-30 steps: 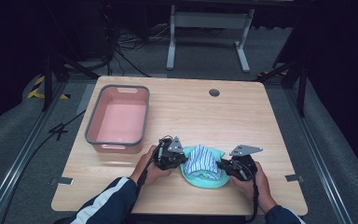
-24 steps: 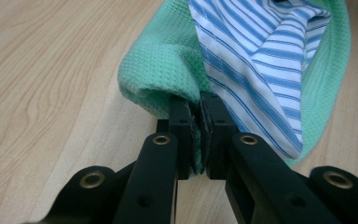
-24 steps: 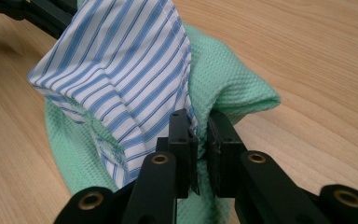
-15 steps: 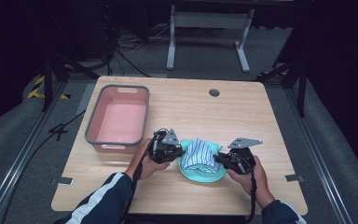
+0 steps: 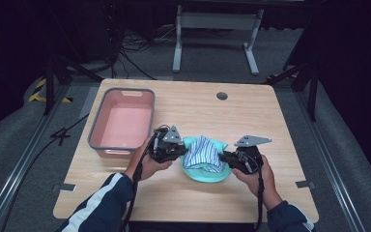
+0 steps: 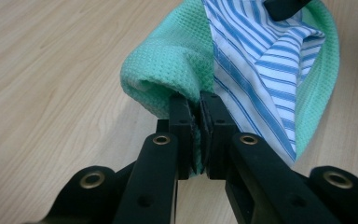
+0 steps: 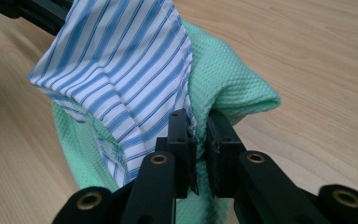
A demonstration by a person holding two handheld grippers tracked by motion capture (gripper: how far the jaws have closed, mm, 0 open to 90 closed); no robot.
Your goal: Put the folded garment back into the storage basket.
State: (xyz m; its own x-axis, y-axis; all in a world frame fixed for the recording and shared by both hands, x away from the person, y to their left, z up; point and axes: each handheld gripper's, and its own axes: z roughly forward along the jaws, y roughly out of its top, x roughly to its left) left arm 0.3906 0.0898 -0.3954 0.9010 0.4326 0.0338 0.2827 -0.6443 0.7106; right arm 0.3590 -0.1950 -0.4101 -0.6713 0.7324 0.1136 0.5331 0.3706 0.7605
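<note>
1. Plainly, the main risk is slippage: the left gripper (image 5: 173, 149) and the right gripper (image 5: 236, 158) each have their fingers pressed together on a thin fold at opposite ends of a green waffle-weave cloth (image 5: 204, 172), with a blue-and-white striped cloth (image 5: 204, 153) cradled in it. In the left gripper view the fingers (image 6: 185, 123) pinch the green edge right where the striped fabric meets it; if only one layer is truly caught, the other could slide free.
2. Next, the striped cloth looks bunched and loose on top of the green one. Should the two hands drift apart or tilt unevenly, I judge that it could roll off the sagging middle and drop onto the table (image 5: 290, 121).
3. Also, the pink bin (image 5: 121, 123) stands just to the left of the bundle, apart from it. A sideways carry that stays low might snag the hanging belly of the green cloth on the bin's grey rim.
4. As for place, the bundle hangs between the two grippers over the near middle of the table, its underside close to the wood; whether it touches I cannot tell.
5. Its long axis runs left to right across the table, from one gripper to the other, with the ends raised and the middle drooping like a sling.
</note>
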